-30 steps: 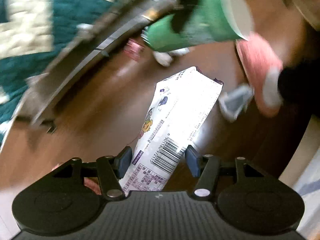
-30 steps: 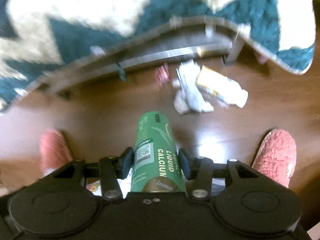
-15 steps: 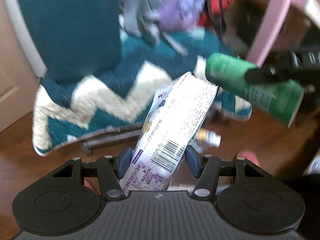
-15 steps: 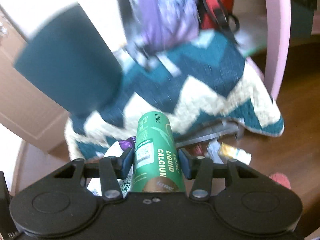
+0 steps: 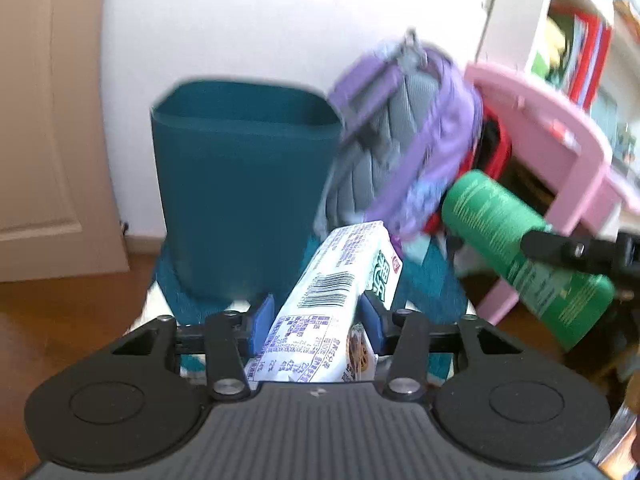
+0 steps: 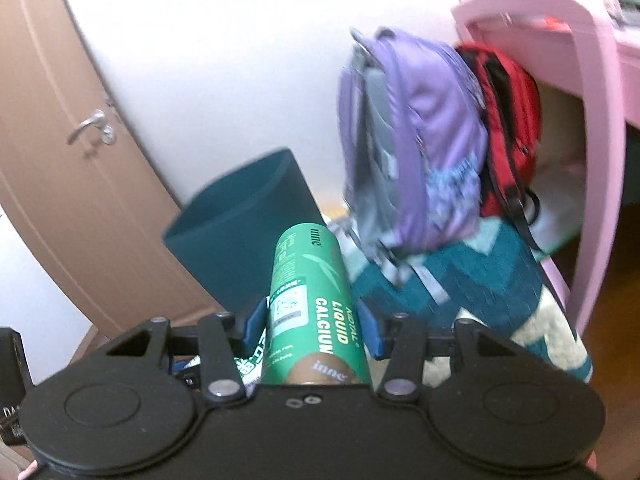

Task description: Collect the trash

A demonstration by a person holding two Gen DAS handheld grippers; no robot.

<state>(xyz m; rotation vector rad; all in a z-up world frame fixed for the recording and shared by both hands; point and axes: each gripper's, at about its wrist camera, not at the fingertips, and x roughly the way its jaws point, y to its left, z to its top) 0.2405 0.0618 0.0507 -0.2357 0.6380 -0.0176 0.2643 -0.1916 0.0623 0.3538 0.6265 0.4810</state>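
A white snack carton with a barcode sits tilted between the fingers of my left gripper, whose jaws are closing tighter on it. It is held up in the air. My right gripper is shut on a green "liquid calcium" tube, which points forward. That tube also shows at the right of the left wrist view, with a black finger across it. Straight ahead of both grippers stands a dark teal bin, open at the top, and it appears again behind the tube.
A purple backpack and a red bag hang right of the bin. A pink furniture frame rises at far right. Below lies a teal and cream zigzag blanket. A beige door is at left, with brown wooden floor below.
Both grippers have risen from the floor with their loads; the views swung up from floor and blanket to the bin and wall. The carton has rolled between the left fingers.
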